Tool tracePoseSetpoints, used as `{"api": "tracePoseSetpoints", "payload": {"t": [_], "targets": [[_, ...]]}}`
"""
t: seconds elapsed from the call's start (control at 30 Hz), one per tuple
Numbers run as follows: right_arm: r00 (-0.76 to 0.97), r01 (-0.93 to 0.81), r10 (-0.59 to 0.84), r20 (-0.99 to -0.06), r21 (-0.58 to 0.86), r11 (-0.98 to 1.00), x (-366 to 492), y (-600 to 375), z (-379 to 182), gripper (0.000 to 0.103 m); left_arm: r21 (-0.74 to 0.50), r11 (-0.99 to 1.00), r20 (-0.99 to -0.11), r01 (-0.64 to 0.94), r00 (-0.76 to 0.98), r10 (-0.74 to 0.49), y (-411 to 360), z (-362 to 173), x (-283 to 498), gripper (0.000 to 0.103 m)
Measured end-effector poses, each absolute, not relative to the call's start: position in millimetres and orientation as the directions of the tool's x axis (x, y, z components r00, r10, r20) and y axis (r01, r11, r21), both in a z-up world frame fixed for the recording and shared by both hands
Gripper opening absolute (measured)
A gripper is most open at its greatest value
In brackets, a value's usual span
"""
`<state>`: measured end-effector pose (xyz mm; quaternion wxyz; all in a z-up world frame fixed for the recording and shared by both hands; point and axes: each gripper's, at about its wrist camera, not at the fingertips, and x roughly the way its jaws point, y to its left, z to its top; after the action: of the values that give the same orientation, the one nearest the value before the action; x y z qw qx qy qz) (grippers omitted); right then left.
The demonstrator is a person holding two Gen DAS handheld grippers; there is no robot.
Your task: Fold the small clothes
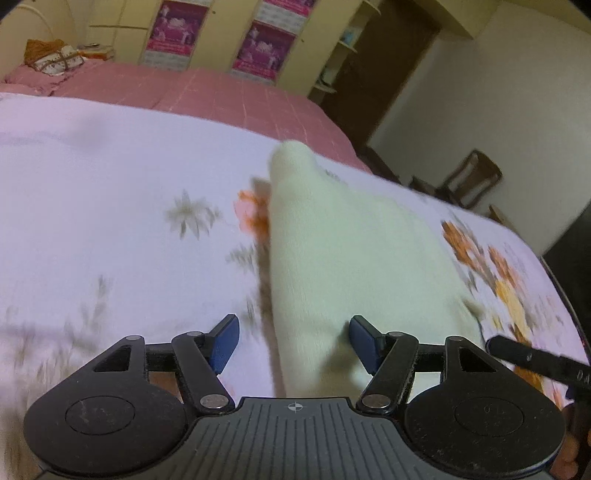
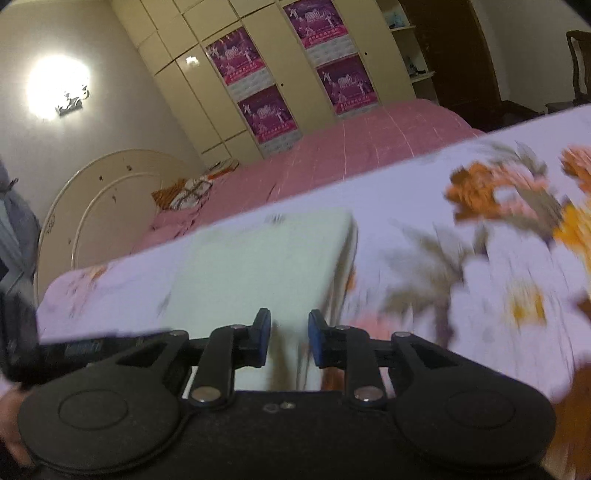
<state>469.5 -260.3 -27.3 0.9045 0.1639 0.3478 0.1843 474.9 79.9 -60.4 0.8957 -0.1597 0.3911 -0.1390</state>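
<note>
Left gripper (image 1: 293,343): we are seeing its blue pads standing wide apart at the bottom centre of the left wrist view, pressing on nothing. We are noting the pale cream garment (image 1: 343,258) lying on the floral sheet (image 1: 110,177), running from the centre of the frame down into the gap between the pads; its near end is sitting between them, closer to the right pad, and whether it touches we cannot tell. We are noting a pink bedspread (image 1: 221,92) across the upper part and a cupboard with purple posters (image 1: 177,33) at the top. We are also seeing a black bar, part of the other tool, entering at lower right.

Right gripper (image 2: 290,341): in the right wrist view we are seeing the pads parted by a narrow gap at bottom centre, with cloth showing in the gap but not pinched. We are seeing the garment (image 2: 258,266) as a flat, squared shape left of centre on the sheet (image 2: 461,258), which is motion-blurred.
</note>
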Motion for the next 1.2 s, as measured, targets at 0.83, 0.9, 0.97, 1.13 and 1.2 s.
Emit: {"api": "tracePoseSetpoints", "payload": {"t": [0.83, 0.9, 0.97, 1.13, 1.2], "targets": [[0.664, -0.171, 0.379, -0.644, 0.363, 0.916, 407.7, -255.9, -36.4, 0.005, -0.240, 0.941, -0.681, 0.238, 0.650, -0.338, 68.9, -60.6, 388.0, 0.065], [0.622, -0.157, 0.373, -0.689, 0.357, 0.921, 412.3, -258.1, -49.8, 0.006, -0.247, 0.939, -0.689, 0.239, 0.638, -0.344, 71.0, -56.2, 390.5, 0.065], [0.624, -0.147, 0.399, -0.672, 0.400, 0.905, 416.3, -262.6, -47.0, 0.012, -0.293, 0.928, -0.670, 0.229, 0.644, -0.370, 81.3, -48.2, 394.2, 0.065], [0.728, -0.109, 0.423, -0.540, 0.519, 0.848, 426.4, -283.6, -25.6, 0.075, -0.393, 0.911, -0.626, 0.130, 0.688, -0.368, 108.3, -41.6, 424.8, 0.085], [0.723, -0.090, 0.429, -0.542, 0.541, 0.836, 445.1, -286.2, -26.5, 0.073, -0.467, 0.880, -0.607, 0.083, 0.694, -0.387, 117.1, -45.6, 441.7, 0.090]]}}
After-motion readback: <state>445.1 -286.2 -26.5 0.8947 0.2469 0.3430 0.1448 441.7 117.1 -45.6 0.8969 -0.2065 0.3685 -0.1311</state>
